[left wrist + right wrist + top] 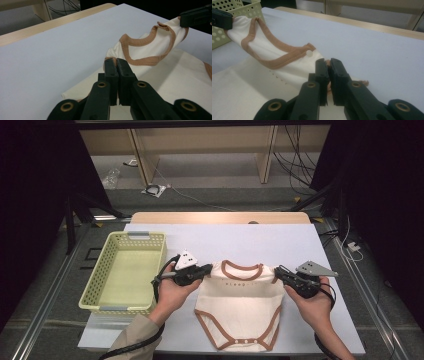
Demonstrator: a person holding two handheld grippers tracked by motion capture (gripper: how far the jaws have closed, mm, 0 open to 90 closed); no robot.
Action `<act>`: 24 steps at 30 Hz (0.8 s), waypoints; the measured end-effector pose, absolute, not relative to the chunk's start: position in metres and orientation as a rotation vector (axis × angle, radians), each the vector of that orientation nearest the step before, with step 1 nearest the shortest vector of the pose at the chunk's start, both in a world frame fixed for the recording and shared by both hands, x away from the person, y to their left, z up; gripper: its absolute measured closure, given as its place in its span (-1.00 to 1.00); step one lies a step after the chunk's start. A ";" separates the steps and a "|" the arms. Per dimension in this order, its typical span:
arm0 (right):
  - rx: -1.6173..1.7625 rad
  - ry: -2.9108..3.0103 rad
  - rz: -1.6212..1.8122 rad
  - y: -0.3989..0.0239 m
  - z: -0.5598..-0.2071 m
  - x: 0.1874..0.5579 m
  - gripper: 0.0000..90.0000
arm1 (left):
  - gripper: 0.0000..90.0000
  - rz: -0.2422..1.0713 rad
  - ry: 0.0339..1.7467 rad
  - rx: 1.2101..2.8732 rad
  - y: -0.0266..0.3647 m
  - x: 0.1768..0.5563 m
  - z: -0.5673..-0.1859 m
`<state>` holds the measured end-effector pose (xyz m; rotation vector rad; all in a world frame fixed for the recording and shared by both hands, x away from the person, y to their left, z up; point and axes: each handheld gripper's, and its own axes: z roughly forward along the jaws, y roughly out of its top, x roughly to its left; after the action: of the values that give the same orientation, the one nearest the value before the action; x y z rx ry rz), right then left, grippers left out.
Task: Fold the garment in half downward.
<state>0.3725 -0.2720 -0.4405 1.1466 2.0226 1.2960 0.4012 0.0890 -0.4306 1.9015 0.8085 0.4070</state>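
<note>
Between 2 grippers, apparently pinched: bodysuit point(239, 297)

We see a cream baby bodysuit point(239, 300) with brown trim, a pale yellow perforated basket point(95, 290), and a white desk point(280, 242).

— High view: up above, near the person's side, looking forward and down over the whole table point(300, 240).
— Gripper views: low and close, along black jaws, facing each other.
— Shared by all three: the baby bodysuit point(240, 305) point(150, 47) point(274, 55).
</note>
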 end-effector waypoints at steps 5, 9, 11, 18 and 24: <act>1.138 2.032 1.300 -0.272 -0.441 0.371 0.90 | 0.93 0.409 0.804 1.904 0.090 0.400 -0.430; 1.135 2.039 1.303 -0.271 -0.441 0.368 0.90 | 0.93 0.406 0.806 1.906 0.091 0.398 -0.431; 1.128 2.035 1.305 -0.272 -0.441 0.367 0.90 | 0.93 0.403 0.807 1.907 0.091 0.398 -0.432; 1.131 2.037 1.312 -0.273 -0.441 0.365 0.90 | 0.93 0.400 0.804 1.914 0.091 0.397 -0.434; 1.132 2.046 1.307 -0.274 -0.441 0.363 0.90 | 0.93 0.397 0.799 1.920 0.091 0.394 -0.435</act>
<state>0.3627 -0.2741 -0.4410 1.1320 2.0459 1.3070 0.3943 0.0906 -0.4347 1.9200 0.7989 0.3974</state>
